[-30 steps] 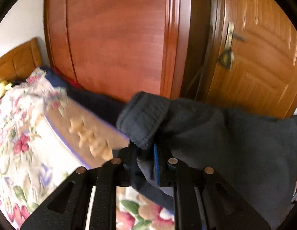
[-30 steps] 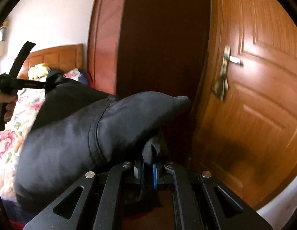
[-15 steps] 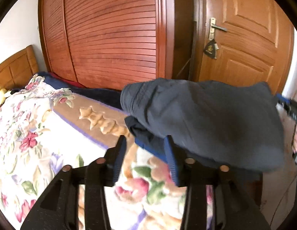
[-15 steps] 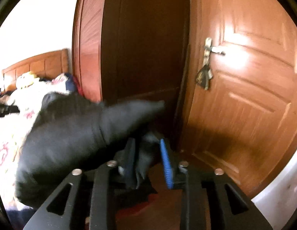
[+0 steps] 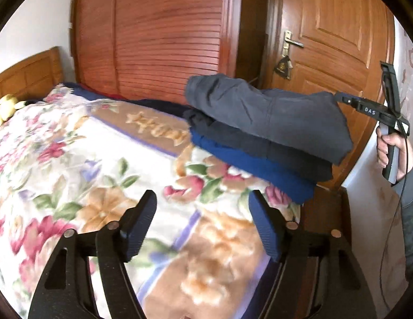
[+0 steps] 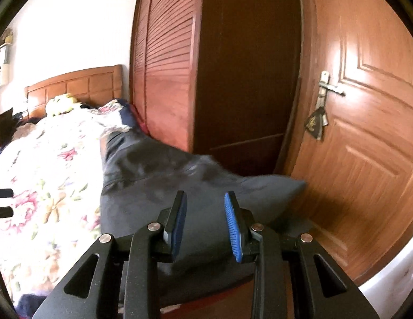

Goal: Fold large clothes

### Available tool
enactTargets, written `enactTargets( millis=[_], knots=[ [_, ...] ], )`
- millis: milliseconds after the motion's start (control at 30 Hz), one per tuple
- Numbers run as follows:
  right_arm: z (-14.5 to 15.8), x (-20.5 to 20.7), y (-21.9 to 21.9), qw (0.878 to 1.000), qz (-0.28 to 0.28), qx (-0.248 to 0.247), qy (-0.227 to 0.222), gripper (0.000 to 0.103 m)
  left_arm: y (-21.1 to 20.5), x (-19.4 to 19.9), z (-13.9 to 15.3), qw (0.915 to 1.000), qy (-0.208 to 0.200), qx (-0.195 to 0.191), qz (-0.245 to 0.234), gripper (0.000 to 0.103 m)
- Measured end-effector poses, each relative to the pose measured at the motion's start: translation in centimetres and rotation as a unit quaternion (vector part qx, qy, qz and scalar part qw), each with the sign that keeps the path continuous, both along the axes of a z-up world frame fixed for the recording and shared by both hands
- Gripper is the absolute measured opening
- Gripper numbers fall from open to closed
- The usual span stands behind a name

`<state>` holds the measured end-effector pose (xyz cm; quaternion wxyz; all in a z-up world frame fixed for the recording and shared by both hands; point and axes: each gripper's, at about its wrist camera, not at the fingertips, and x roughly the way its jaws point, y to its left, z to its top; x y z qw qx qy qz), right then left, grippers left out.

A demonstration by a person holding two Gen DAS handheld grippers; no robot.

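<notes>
A folded dark grey garment [image 5: 270, 114] lies on top of a stack of folded clothes, a dark navy piece [image 5: 281, 154] over a blue one [image 5: 249, 167], at the far corner of the bed. My left gripper [image 5: 203, 204] hovers over the floral blanket, well back from the stack. Its jaws are opening wide with nothing between them. In the right wrist view the same grey garment [image 6: 158, 180] spreads out under and ahead of my right gripper [image 6: 205, 204], whose blue pads [image 6: 231, 220] stand apart and press on nothing. The right gripper [image 5: 339, 97] also shows beside the garment's right edge.
The floral blanket [image 5: 73, 164] covers the bed. A louvred wooden wardrobe [image 5: 166, 34] stands behind it, and a wooden door [image 5: 334, 32] with handle and hanging keys is at the right. A headboard [image 6: 78, 85] and yellow plush toy [image 6: 60, 103] sit at the far end. A person's hand [image 5: 387, 148] holds the right gripper.
Both grippers let go of the grey garment, which now rests on the stack. The left gripper drew back over the blanket and opened wide. The right gripper opened and backed off slightly.
</notes>
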<state>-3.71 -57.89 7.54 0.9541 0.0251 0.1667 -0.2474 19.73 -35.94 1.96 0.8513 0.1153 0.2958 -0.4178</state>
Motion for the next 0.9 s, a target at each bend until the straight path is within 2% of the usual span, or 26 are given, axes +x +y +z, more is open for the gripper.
enactTargets(
  millis=[133,300,467,633,733,900],
  knots=[
    [0.0,0.6,1.7,1.0,0.023,-0.006,0.009,0.03,3.6,-1.4,0.4,0.9996,-0.009,-0.005,0.027,0.073],
    [0.5,0.6,6.0,0.998,0.065,-0.01,0.012,0.03,8.2,-2.9,0.4,0.9977,-0.015,-0.02,0.063,0.074],
    [-0.1,0.7,11.4,0.993,0.114,-0.009,0.011,0.03,12.3,-4.2,-0.9,0.9945,-0.034,-0.005,0.099,0.074],
    [-2.0,1.9,17.1,0.985,0.17,0.004,0.022,0.031,17.2,-5.1,-2.6,0.9895,-0.022,-0.007,0.143,0.074],
    [-3.4,2.9,20.6,0.978,0.206,0.012,0.034,0.037,20.0,-5.4,-4.1,0.986,-0.007,-0.009,0.166,0.074],
    [-5.1,3.8,26.1,0.961,0.273,0.04,0.036,0.065,24.2,-6.5,-6.1,0.9768,0.0,0.003,0.214,0.074]
  ],
)
